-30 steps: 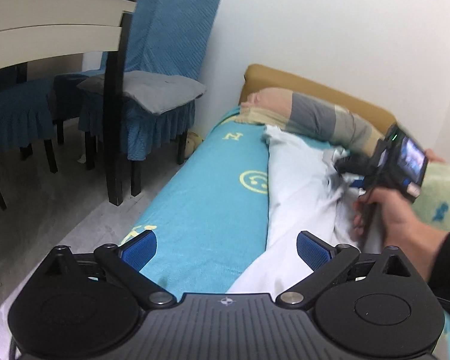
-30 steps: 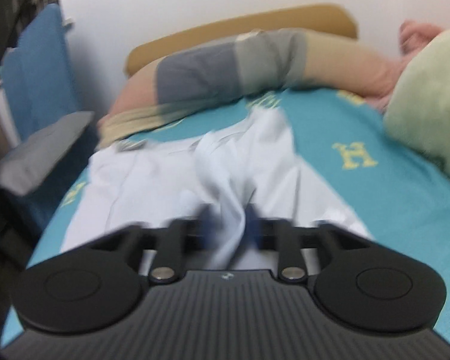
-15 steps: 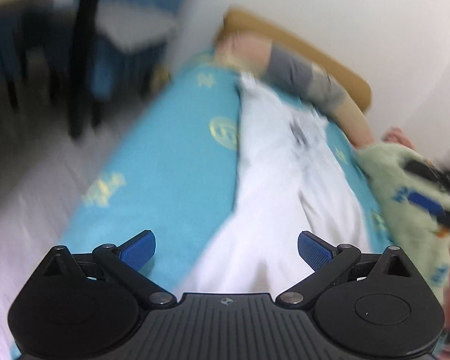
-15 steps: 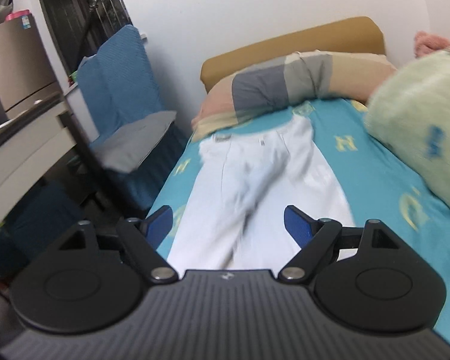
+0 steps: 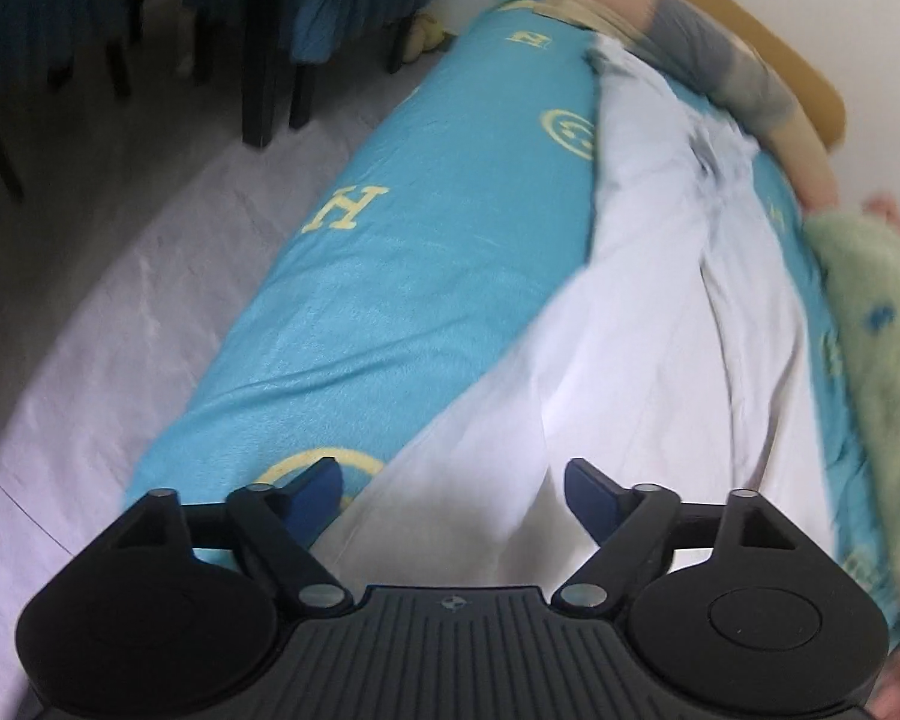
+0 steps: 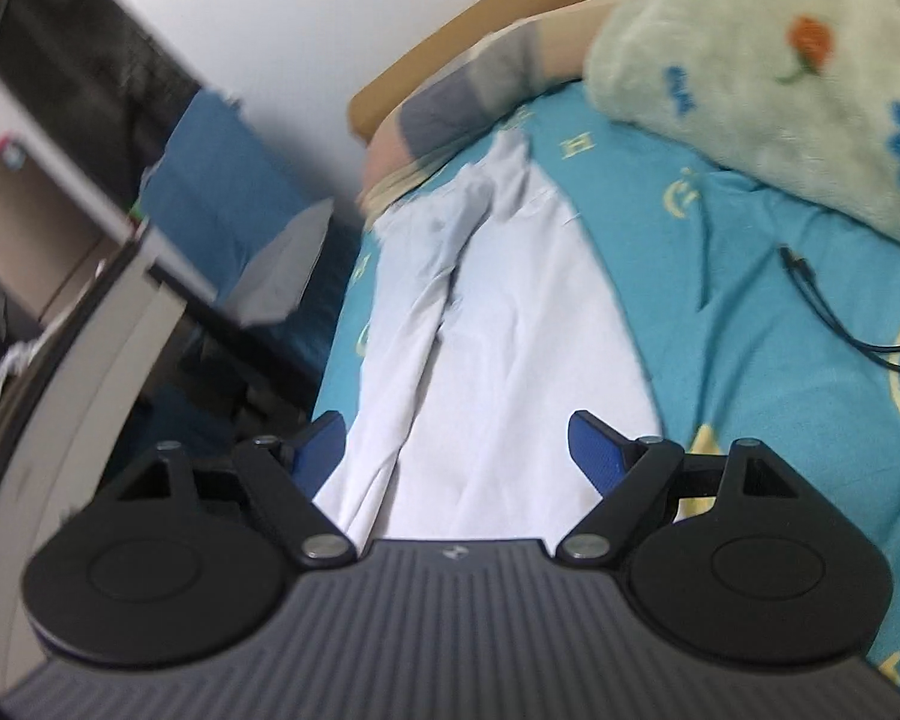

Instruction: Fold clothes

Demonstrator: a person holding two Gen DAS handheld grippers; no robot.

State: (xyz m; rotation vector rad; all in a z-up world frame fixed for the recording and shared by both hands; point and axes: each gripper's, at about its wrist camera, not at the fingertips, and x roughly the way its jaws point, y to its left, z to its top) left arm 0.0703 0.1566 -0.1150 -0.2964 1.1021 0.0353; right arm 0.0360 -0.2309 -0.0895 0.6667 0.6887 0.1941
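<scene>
White trousers lie lengthwise on the turquoise bed cover, waist toward the pillow and legs toward me. My left gripper points down over the near end of the left leg. Its jaws are closing, with white cloth below and between the blue pads, which do not press on it. In the right wrist view the trousers stretch away from my right gripper. It stands open over the near leg ends, holding nothing.
A striped pillow and a tan headboard close the far end. A green blanket is piled on the right, with a black cable beside it. Blue-covered chairs and a table stand left of the bed, by pale floor.
The right gripper let go of the white cloth, opened wide and drew back to the leg end. The left gripper tipped downward and its jaws narrowed.
</scene>
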